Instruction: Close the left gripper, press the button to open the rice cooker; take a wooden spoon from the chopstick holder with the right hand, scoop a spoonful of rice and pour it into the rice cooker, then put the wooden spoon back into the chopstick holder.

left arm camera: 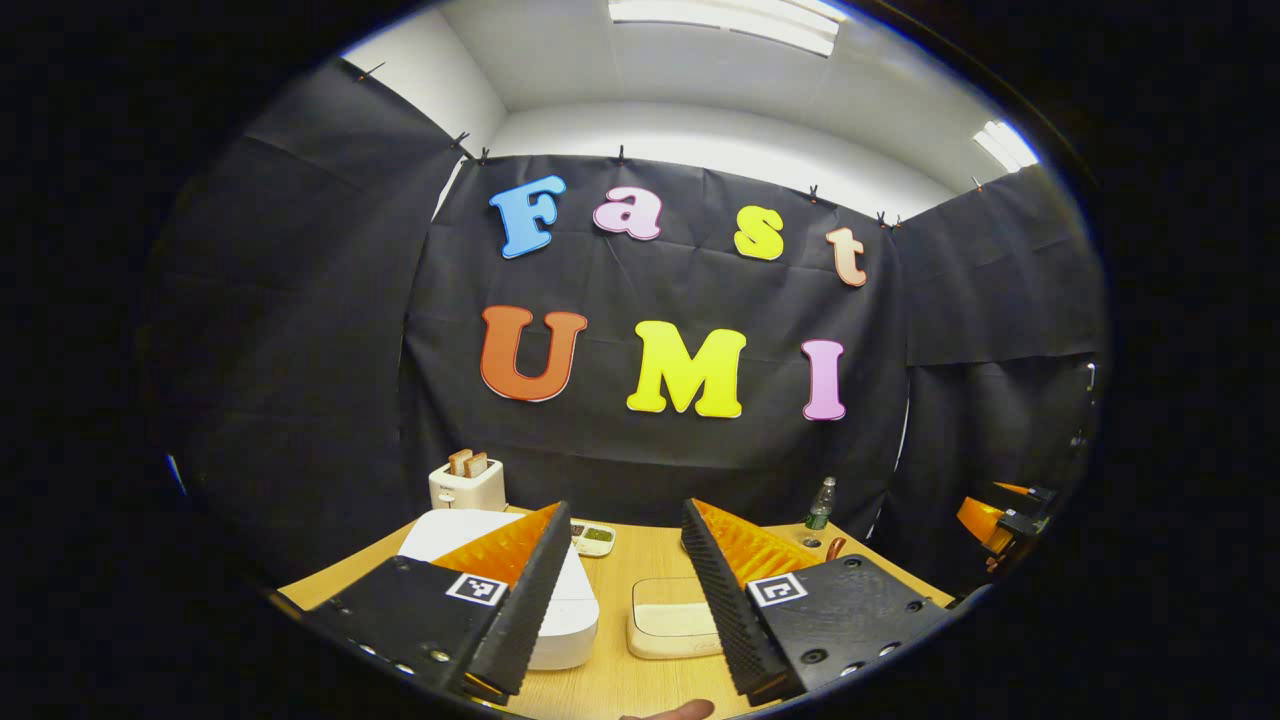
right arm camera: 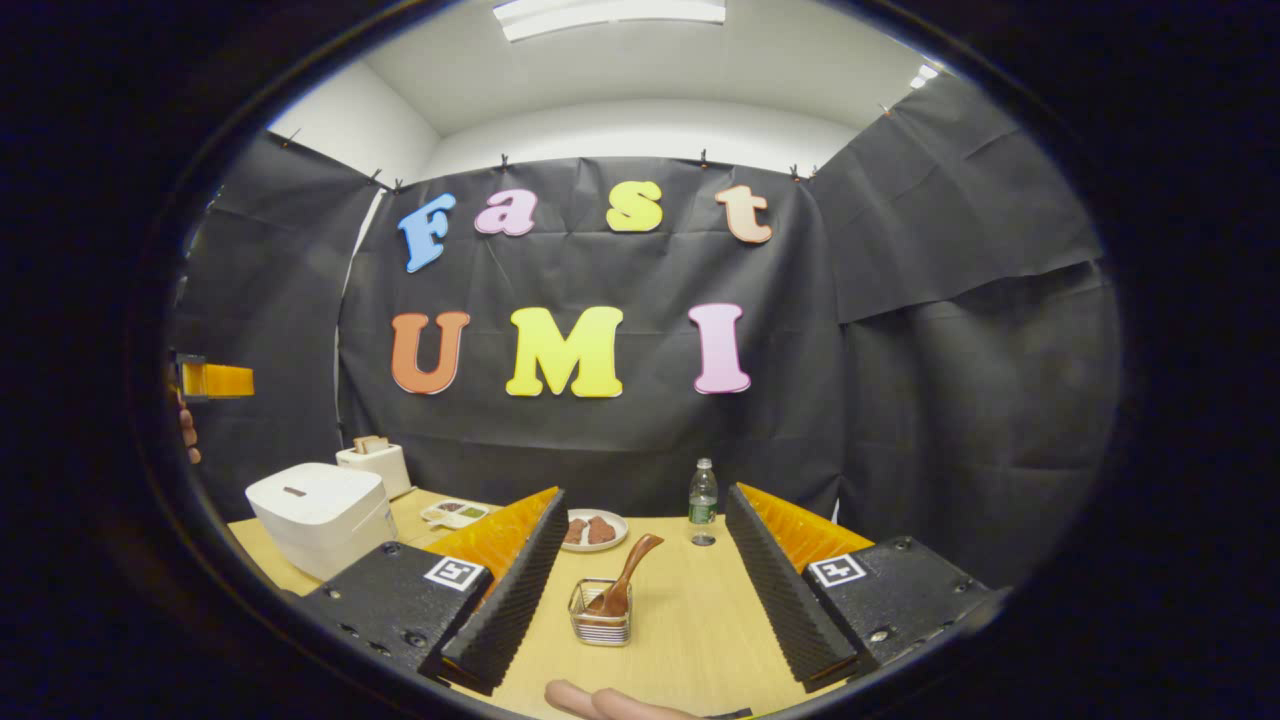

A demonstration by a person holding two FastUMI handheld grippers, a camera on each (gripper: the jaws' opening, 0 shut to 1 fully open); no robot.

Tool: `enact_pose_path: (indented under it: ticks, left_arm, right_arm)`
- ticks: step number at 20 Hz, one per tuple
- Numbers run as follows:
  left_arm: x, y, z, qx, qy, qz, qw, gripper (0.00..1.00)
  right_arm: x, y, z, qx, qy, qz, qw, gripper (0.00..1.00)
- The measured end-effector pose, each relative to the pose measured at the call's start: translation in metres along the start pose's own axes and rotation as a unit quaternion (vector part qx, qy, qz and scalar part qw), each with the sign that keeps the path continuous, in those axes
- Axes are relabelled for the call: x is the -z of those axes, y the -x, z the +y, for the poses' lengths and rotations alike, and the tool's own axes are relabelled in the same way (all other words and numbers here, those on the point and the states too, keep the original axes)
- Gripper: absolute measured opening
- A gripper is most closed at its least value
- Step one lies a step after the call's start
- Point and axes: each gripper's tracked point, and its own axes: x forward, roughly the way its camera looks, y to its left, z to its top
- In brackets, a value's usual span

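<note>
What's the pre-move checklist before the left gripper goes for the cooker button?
1. Left gripper closed for the press: not ok, jaws stand wide apart.
2. Rice cooker lid shut, awaiting the press: ok.
3. Button located: cannot tell; a small dark mark sits on the lid top.
4. Wooden spoon in the chopstick holder: ok, leaning with its handle up.
5. Right gripper open and free: ok, nothing between its jaws.
6. Rice supply: cannot tell; contents of the cream lidded box are hidden.
</note>
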Motion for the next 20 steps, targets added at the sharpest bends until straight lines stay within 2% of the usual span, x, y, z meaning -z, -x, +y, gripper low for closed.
enact_pose_path:
  ticks: [1, 2, 3, 5, 6, 7, 11, 16, 20]
  left_arm:
    - [0.005, -0.006, 0.009, -0.007, 0.002, 0.013, 1.000, 0.67]
    - [0.011, -0.008, 0.018, -0.018, -0.001, 0.032, 0.999, 0.54]
    - [0.015, -0.013, 0.029, -0.031, -0.007, 0.043, 0.999, 0.51]
    - [0.017, -0.029, 0.044, -0.046, -0.004, 0.051, 0.998, 0.28]
    - [0.022, -0.037, 0.056, -0.061, -0.005, 0.059, 0.996, 0.07]
    - [0.033, -0.040, 0.067, -0.073, -0.006, 0.075, 0.995, 0.04]
    - [0.074, -0.061, 0.109, -0.099, -0.012, 0.158, 0.982, 0.00]
    - [0.119, -0.078, 0.120, -0.126, -0.021, 0.209, 0.970, 0.00]
    - [0.143, -0.084, 0.130, -0.139, -0.018, 0.233, 0.962, 0.00]
  right_arm:
    - [0.001, -0.002, 0.001, -0.004, 0.003, -0.001, 1.000, 0.99]
    - [0.003, -0.003, 0.002, -0.006, 0.005, -0.002, 1.000, 0.99]
    - [0.005, -0.005, 0.003, -0.009, 0.005, -0.003, 1.000, 0.99]
    - [0.006, -0.007, 0.005, -0.013, 0.004, -0.008, 1.000, 0.99]
    - [0.008, -0.008, 0.005, -0.013, 0.005, -0.011, 1.000, 0.99]
    - [0.011, -0.010, 0.004, -0.011, 0.007, -0.013, 1.000, 0.99]
    - [0.025, -0.018, 0.007, -0.006, 0.039, -0.013, 0.999, 1.00]
    - [0.043, -0.026, 0.014, -0.015, 0.074, -0.008, 0.997, 0.99]
    - [0.053, -0.032, 0.013, -0.015, 0.074, 0.002, 0.997, 1.00]
